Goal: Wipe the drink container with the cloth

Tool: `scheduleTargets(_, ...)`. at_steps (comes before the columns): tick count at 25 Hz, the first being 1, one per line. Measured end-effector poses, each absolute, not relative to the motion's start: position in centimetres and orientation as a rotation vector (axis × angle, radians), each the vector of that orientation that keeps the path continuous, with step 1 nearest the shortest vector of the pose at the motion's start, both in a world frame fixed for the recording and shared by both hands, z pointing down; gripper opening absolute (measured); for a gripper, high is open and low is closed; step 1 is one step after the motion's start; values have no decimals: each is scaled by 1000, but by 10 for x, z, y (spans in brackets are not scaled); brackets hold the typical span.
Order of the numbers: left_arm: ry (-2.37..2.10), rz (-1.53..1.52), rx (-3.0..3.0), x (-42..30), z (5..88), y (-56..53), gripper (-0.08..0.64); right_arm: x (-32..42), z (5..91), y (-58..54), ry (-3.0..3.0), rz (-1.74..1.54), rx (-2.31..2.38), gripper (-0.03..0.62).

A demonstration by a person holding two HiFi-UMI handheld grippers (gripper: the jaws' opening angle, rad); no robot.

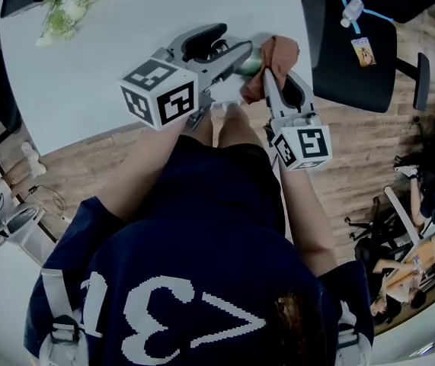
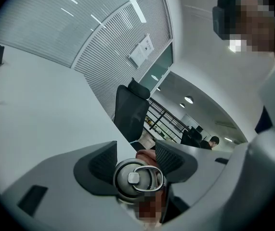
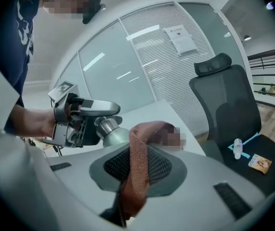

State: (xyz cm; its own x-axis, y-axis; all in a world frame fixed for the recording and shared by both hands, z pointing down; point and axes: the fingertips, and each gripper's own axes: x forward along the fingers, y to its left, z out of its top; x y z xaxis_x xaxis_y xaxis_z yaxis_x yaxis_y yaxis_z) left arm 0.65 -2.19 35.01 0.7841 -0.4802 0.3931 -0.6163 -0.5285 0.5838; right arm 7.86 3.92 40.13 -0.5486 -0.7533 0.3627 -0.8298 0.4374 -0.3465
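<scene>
Holding rigid, slick metal drink container (image 2: 138, 179) over white table (image 1: 126, 21), left gripper (image 2: 138, 159) clamps wide on it; right gripper (image 3: 136, 166) pinches soft, light cloth (image 3: 149, 129) beside it; firm mid-body grip likely safest.

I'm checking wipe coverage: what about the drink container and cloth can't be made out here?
- Drink container body: left gripper view shows only its lid; the left gripper and a mosaic patch cover the rest.
- Whether the cloth touches it: right gripper view, cloth fold and mosaic patch hide that.
</scene>
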Motion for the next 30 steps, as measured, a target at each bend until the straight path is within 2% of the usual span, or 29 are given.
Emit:
scheduleTargets(8, -791, 307, 2269, 10, 362, -13, 249, 61, 373, 33, -2674, 750, 1311, 80)
scheduleTargets(16, -704, 145, 2244, 17, 350, -13, 239, 77, 383, 30, -2665, 754, 1369, 80)
scheduleTargets(23, -538, 199, 2271, 45, 350, 1, 245, 92, 387, 29, -2630, 770, 1414, 80)
scheduleTargets(26, -504, 289, 2334, 54, 354, 10, 282, 89, 385, 31, -2632, 779, 1408, 80)
scheduleTargets(30, -537, 347, 2393, 53, 359, 11, 282, 86, 384, 32, -2647, 765, 1366, 80)
